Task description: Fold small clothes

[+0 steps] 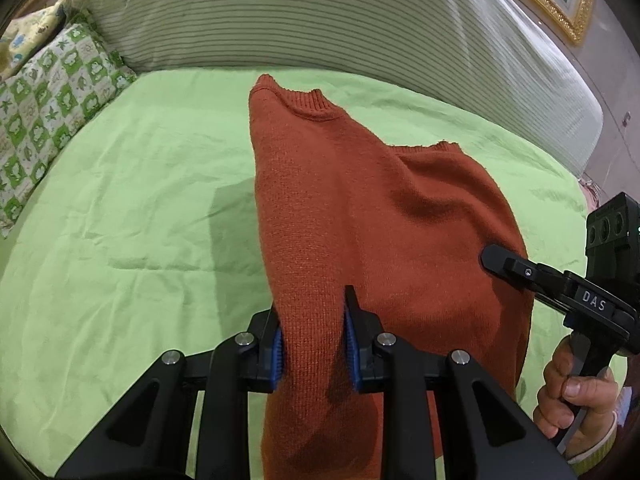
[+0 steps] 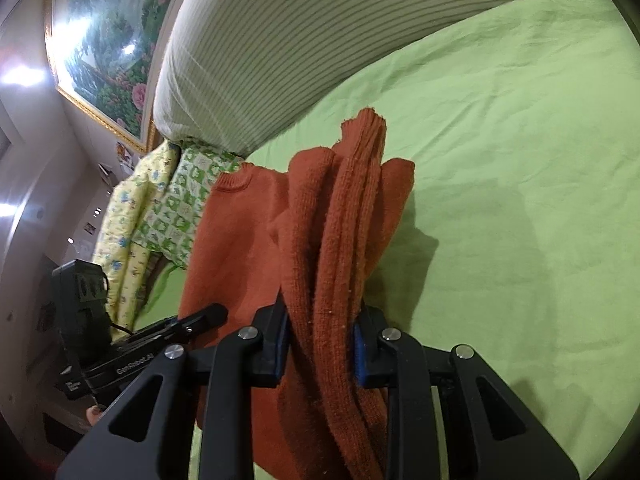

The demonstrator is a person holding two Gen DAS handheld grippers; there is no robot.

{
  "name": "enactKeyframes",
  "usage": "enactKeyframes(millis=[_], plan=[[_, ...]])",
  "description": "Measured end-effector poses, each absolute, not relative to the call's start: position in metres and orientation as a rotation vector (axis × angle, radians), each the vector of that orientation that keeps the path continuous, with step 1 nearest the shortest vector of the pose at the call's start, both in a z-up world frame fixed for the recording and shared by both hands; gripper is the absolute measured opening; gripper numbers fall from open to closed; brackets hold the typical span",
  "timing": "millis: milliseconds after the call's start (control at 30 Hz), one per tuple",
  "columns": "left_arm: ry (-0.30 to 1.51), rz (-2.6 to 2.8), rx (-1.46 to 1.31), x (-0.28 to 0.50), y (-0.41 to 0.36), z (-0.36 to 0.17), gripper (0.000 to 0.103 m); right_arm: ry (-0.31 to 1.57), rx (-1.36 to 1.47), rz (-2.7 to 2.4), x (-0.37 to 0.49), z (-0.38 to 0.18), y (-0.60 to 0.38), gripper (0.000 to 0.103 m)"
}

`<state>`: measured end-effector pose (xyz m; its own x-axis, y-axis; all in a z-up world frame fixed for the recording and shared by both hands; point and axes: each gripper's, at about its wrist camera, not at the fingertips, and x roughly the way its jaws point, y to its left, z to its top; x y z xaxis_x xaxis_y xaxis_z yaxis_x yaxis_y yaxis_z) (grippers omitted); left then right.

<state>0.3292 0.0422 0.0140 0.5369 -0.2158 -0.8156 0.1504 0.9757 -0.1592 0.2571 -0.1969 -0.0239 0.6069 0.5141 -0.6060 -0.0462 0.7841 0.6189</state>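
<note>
A rust-orange knitted sweater [image 1: 360,208] is held up over the green bedsheet [image 1: 132,208], its round neckline at the far end. My left gripper [image 1: 314,336] is shut on one edge of the sweater. My right gripper [image 2: 320,340] is shut on a bunched, ribbed part of the same sweater [image 2: 340,240]. The right gripper also shows at the right edge of the left wrist view [image 1: 496,258], and the left gripper at the lower left of the right wrist view [image 2: 212,314].
A striped grey-white bolster [image 1: 320,20] runs along the far edge of the bed. A green-and-white patterned pillow [image 1: 52,96] and a yellow quilt [image 2: 132,216] lie at one side. A gold-framed painting [image 2: 108,40] hangs on the wall.
</note>
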Motion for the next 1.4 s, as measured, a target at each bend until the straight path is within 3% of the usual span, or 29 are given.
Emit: enactKeyframes(millis=[433,567,633,700,733,833,933,1000,1267,1400], plan=[[1.018,-0.274,-0.196,0.355,0.073,-0.036,0.024,0.921,0.548,0.284,0.276,-0.054,-0.219,0.025],[1.011,-0.273,-0.202,0.355,0.075,-0.045,0.027,0.943,0.513,0.248,0.278,-0.063,-0.218,0.025],[1.022,-0.268,-0.208,0.354,0.075,-0.047,0.035,0.945,0.514,0.241,0.278,-0.064,-0.217,0.025],[1.037,-0.268,-0.225,0.353,0.078,-0.047,0.042,0.949,0.539,0.242,0.277,-0.063,-0.219,0.032],[1.044,-0.261,-0.228,0.351,0.079,-0.047,0.050,0.955,0.551,0.234,0.275,-0.061,-0.220,0.033],[1.038,-0.248,-0.229,0.336,0.084,-0.041,0.057,0.941,0.564,0.204,0.261,-0.049,-0.223,0.044],[1.033,-0.229,-0.228,0.313,0.090,-0.036,0.065,0.895,0.569,0.195,0.237,-0.031,-0.222,0.063],[1.033,-0.234,-0.245,0.295,0.094,-0.036,0.066,0.883,0.571,0.209,0.222,-0.024,-0.218,0.072],[1.075,-0.215,-0.312,0.246,0.108,-0.049,0.068,0.808,0.372,0.127,0.169,-0.004,-0.178,0.070],[1.089,-0.205,-0.339,0.242,0.111,-0.057,0.068,0.848,0.348,0.179,0.182,-0.004,-0.164,0.046]])
